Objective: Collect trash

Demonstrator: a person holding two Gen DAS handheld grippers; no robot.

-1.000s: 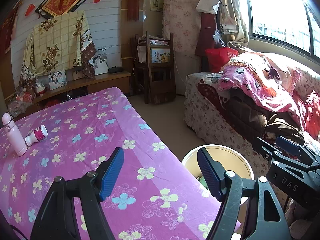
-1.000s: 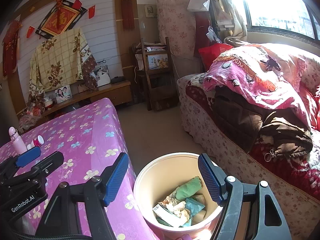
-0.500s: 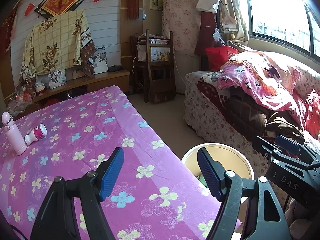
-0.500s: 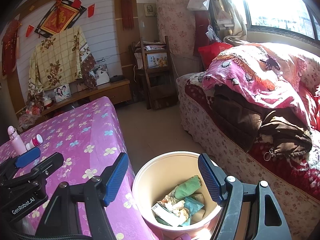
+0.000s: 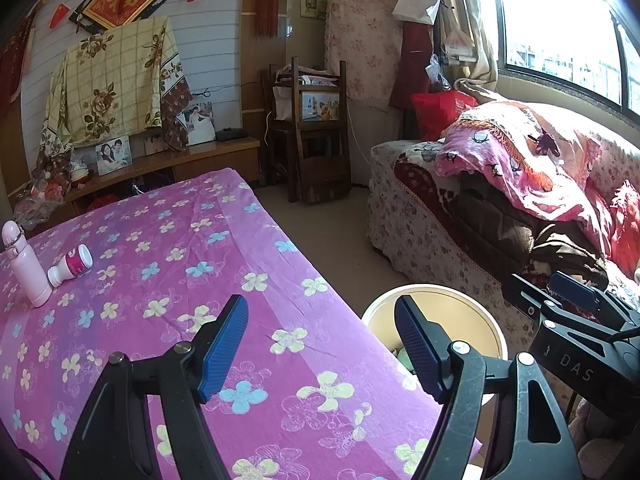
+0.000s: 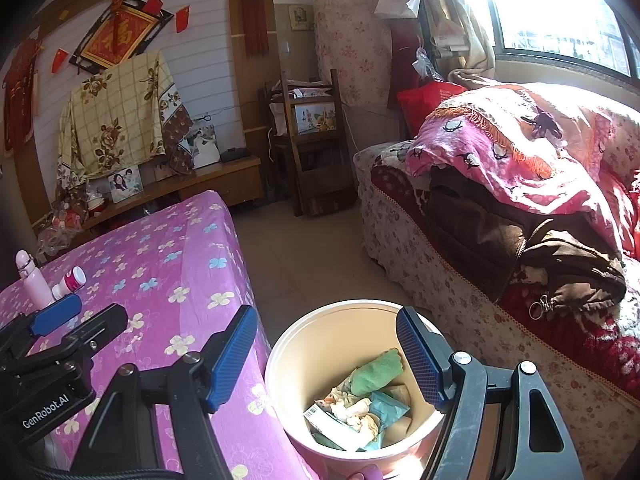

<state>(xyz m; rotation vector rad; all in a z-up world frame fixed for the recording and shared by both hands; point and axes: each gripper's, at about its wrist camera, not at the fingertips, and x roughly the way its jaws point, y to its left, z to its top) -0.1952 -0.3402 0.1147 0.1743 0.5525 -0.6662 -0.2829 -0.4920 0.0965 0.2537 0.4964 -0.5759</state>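
From the left wrist view, the counter [image 5: 168,240] under its purple flowered cloth carries no loose scraps that can be seen. Only a pink flask [image 5: 24,264] standing upright and a small white-and-pink bottle [image 5: 72,265] lying on its side just beside it are there, far off toward the left edge. Neither looks like rubbish, though that is a judgement. The cream bin [image 5: 436,300] sits on the floor just past the counter's near corner, partly hidden behind the right-hand finger. The left tongs [image 5: 320,344] stand wide apart above the cloth, with nothing between the blue pads and nothing touched.

From the right wrist view, the bin [image 6: 320,328] is open to sight and holds the trash [image 6: 360,400]: a green rolled cloth, crumpled paper, a teal packet and a white wrapper with a barcode, piled at the bottom. The right tongs [image 6: 326,354] hover over the bin's mouth, likewise spread wide and empty. A fingertip of the person shows at the bottom edge by the bin's rim.

Judging by this, the collecting appears essentially done, with no further scrap visible on the counter or floor.
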